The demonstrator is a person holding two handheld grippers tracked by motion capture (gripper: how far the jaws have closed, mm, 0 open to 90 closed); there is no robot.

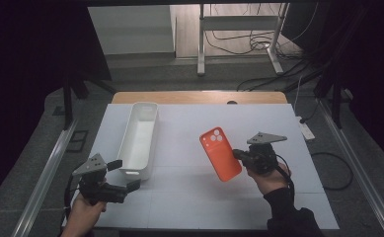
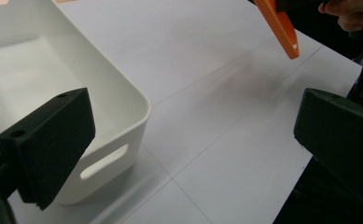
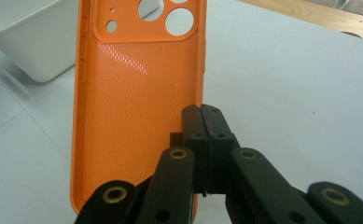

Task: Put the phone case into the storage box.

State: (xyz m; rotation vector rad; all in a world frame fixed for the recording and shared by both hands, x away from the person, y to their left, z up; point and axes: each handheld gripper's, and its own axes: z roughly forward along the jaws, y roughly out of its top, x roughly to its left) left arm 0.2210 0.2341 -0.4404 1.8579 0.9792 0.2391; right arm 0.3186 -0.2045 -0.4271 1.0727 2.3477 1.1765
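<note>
Black left gripper [image 1: 123,175] and right gripper [image 1: 238,154], grey three-cornered top plates, brass-ringed screws, black cables; dark sleeve [image 1: 290,217].

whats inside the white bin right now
Nothing shows inside the white bin: its floor looks bare in the high view. In the left gripper view, a jaw covers part of the inside, and the near wall hides the strip behind it.

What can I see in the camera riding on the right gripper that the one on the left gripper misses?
Right gripper view: the orange phone case's inner face with its camera cut-outs, its side edge pinched by the shut jaws of the right gripper. Left gripper view: the white bin's handle slot and the left gripper with jaws wide apart. Both: case, bin, white tabletop.
</note>
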